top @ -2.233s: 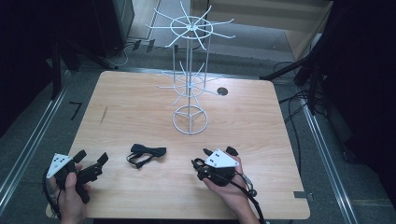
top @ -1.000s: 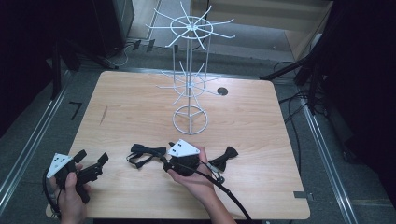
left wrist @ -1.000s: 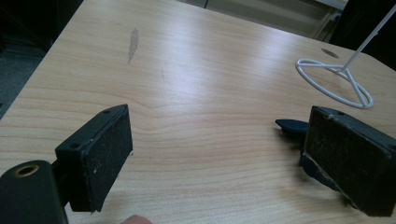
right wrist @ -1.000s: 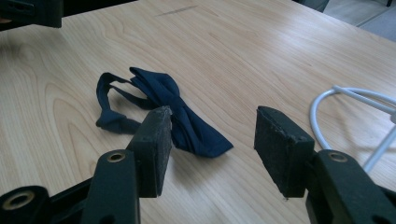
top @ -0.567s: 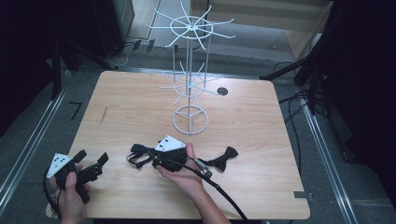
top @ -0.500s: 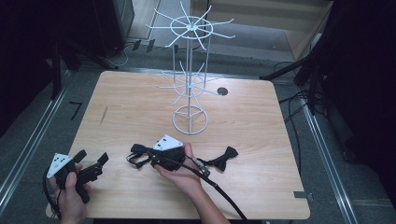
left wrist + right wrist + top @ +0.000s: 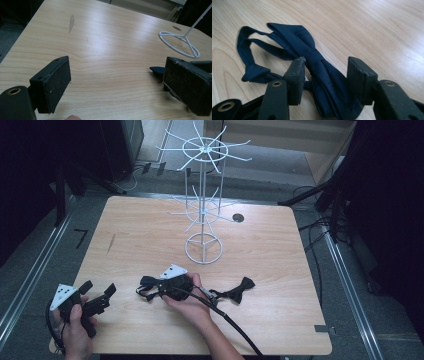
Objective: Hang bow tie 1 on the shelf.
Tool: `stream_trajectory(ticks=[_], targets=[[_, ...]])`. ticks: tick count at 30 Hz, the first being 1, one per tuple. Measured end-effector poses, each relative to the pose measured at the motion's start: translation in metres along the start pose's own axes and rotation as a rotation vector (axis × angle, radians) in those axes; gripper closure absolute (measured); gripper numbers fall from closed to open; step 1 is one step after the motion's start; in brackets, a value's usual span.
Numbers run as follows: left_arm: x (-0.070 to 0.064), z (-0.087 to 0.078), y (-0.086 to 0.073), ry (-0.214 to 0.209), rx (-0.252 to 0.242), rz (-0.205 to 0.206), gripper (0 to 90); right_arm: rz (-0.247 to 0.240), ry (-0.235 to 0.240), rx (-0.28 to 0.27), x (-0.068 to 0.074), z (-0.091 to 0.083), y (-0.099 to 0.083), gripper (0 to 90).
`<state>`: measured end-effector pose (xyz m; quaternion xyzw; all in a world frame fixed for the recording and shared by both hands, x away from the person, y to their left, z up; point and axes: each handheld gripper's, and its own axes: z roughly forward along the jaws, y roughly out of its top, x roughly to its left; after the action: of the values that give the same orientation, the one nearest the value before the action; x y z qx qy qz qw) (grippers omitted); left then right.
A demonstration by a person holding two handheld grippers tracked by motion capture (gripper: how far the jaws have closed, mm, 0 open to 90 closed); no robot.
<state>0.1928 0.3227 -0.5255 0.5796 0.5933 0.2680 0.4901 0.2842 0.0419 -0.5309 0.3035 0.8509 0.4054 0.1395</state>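
The right claw [image 7: 159, 290] sits low over a dark blue bow tie [image 7: 312, 60] that lies flat on the tabletop [image 7: 150, 230], near the person's edge and a little left of the middle. In the right gripper view its two jaws stand on either side of the tie's wing just below the knot; the left jaw touches the cloth, while a gap still shows between the cloth and the right jaw, so the claw is spread around the tie rather than pinching it. The tie's strap loops away to the left of the knot and ends in a small fold on the wood. The left claw [image 7: 97, 294] rests near the front left corner of the tabletop, held in the left hand [image 7: 76, 320], its jaws spread wide with bare wood between them; from its own view the bow tie's tip peeks out beside the far jaw. A second bow tie [image 7: 239, 289] lies on the tabletop to the right of the right hand [image 7: 192, 301], apart from the first. A white wire rack [image 7: 202, 210] stands upright behind both ties, its ring base on the wood.
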Motion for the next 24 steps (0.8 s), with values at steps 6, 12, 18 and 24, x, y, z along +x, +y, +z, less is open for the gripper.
stream_trajectory(ticks=[6, 12, 18, 24], targets=[[0.0001, -0.0001, 0.0, 0.0, -0.001, 0.0, 8.7, -0.009, 0.004, 0.009, 0.0007, 0.0027, -0.0025, 55.6], [0.0001, -0.0001, -0.0001, 0.001, -0.001, -0.001, 8.6, 0.008, 0.023, 0.025, 0.0013, 0.0024, -0.003, 72.3], [-0.0001, -0.0002, -0.0001, 0.001, -0.003, -0.001, 8.7, 0.01, 0.021, 0.025, 0.0033, 0.0001, -0.0047, 79.0], [0.0, -0.0002, 0.0, 0.0, -0.002, -0.001, 8.7, 0.027, 0.014, -0.018, 0.0045, -0.0033, -0.0099, 81.9]])
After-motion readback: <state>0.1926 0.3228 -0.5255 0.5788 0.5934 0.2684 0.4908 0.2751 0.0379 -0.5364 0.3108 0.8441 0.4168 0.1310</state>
